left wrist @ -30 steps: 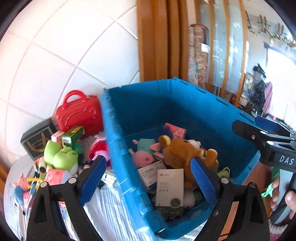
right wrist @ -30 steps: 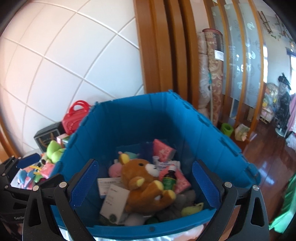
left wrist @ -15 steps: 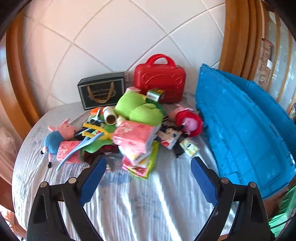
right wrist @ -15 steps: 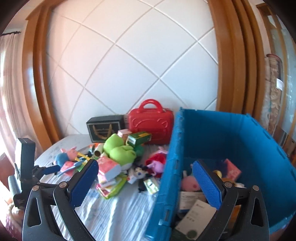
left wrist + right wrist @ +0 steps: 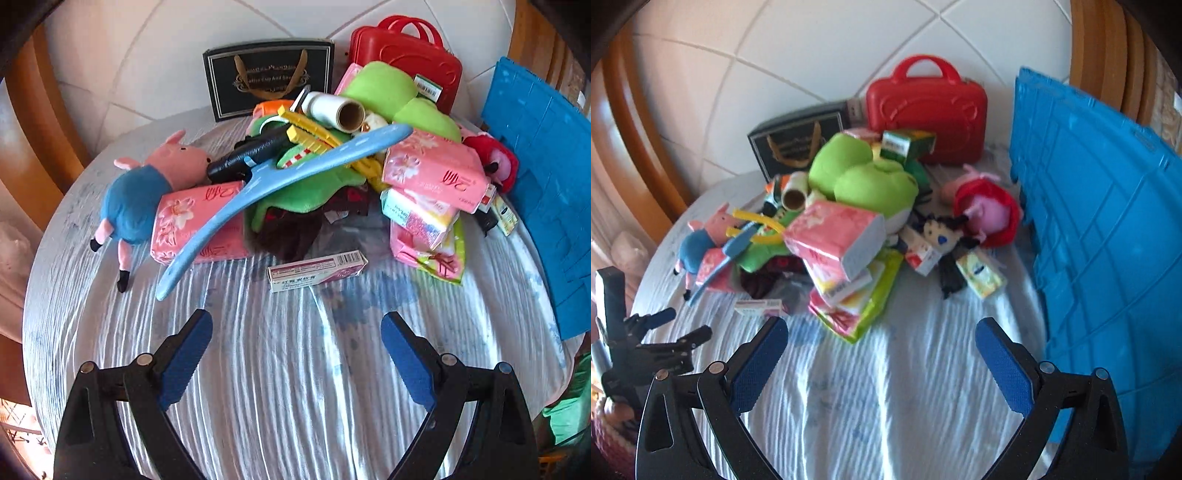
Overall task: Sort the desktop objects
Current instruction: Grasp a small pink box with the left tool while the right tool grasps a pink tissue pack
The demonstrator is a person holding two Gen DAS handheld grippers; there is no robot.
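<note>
A heap of objects lies on a round table with a pale striped cloth (image 5: 295,369). In it are a blue-bodied pig plush (image 5: 140,192), a blue hanger (image 5: 266,184), pink tissue packs (image 5: 432,170), a green plush (image 5: 399,96), a film roll (image 5: 336,109) and a small medicine box (image 5: 317,271). My left gripper (image 5: 297,352) hangs open over bare cloth, just in front of the medicine box. My right gripper (image 5: 881,356) is open too, nothing between its fingers, in front of the tissue packs (image 5: 834,236). The left gripper's fingers (image 5: 665,332) show at the left edge of the right wrist view.
A tall blue crate (image 5: 1108,229) stands at the table's right edge. A red toy case (image 5: 927,107) and a black gift box (image 5: 269,77) stand against the tiled wall behind the heap. A red-dressed pig plush (image 5: 986,210) lies beside the crate.
Both grippers have swung left, away from the blue crate's inside, and sunk toward the table. The heap now fills both views, closer than half a second ago. Both jaws stay wide.
</note>
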